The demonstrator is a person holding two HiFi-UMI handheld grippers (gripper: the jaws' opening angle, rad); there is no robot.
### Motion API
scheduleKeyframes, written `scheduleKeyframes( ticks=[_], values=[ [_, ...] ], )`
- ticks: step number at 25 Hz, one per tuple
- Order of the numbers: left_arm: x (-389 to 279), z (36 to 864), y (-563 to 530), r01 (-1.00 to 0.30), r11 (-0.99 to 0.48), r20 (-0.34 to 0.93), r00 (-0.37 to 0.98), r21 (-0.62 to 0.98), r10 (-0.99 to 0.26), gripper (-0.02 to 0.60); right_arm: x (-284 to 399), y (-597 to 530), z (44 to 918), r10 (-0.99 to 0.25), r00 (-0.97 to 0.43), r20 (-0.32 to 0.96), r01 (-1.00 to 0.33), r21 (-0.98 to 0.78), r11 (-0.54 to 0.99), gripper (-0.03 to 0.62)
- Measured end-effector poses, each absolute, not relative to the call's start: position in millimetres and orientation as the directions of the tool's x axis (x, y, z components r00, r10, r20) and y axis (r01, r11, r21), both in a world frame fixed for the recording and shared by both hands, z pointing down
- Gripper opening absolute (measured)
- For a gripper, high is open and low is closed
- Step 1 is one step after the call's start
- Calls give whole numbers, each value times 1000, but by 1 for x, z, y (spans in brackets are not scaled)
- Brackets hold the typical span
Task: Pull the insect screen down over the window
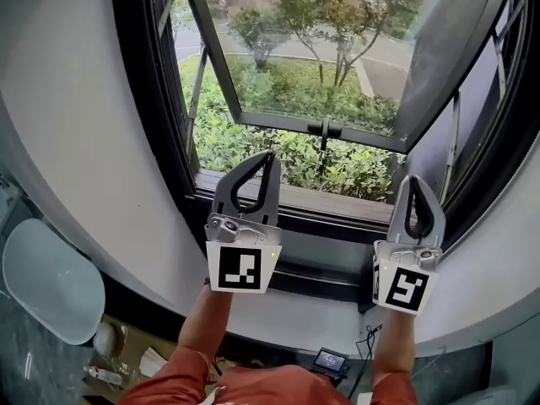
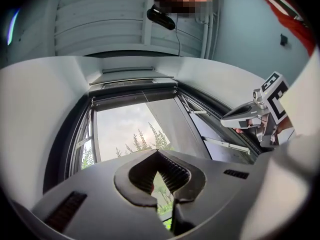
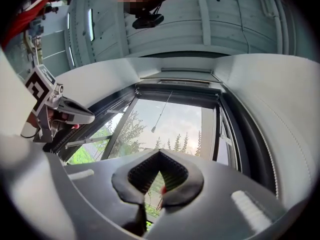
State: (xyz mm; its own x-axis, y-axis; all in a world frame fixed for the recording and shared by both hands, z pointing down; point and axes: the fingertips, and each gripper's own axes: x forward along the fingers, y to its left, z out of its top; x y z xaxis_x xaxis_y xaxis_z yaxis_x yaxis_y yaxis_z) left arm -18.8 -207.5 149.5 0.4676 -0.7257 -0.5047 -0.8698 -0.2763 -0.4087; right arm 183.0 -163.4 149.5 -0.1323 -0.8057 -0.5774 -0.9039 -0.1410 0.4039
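The window (image 1: 314, 123) stands open, its sash swung outward over green shrubs. The insect screen sits rolled up in its dark housing (image 3: 175, 90) along the top of the frame, also in the left gripper view (image 2: 134, 92). A thin pull cord (image 3: 161, 113) with a small end knob hangs from it. My left gripper (image 1: 268, 155) and right gripper (image 1: 414, 179) are both raised in front of the sill, tilted upward, shut, with nothing between the pads. Each sees the other: the right gripper (image 2: 249, 116) and the left gripper (image 3: 74, 115). Both are well below the housing.
The dark sill (image 1: 325, 205) and a wider ledge (image 1: 321, 277) run below the grippers. Curved white wall flanks the window on both sides. A pale rounded seat (image 1: 51, 281) stands low left. A small device (image 1: 330, 361) with a cable lies on the floor.
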Motion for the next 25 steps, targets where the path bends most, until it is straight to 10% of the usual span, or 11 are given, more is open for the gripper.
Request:
scheduleKeyframes(
  ticks=[25],
  values=[
    [-26, 21, -208, -855, -152, -649, 481, -495, -590, 3, 168, -154, 17, -656, -236, -716, -807, 521, -278, 9]
  ],
)
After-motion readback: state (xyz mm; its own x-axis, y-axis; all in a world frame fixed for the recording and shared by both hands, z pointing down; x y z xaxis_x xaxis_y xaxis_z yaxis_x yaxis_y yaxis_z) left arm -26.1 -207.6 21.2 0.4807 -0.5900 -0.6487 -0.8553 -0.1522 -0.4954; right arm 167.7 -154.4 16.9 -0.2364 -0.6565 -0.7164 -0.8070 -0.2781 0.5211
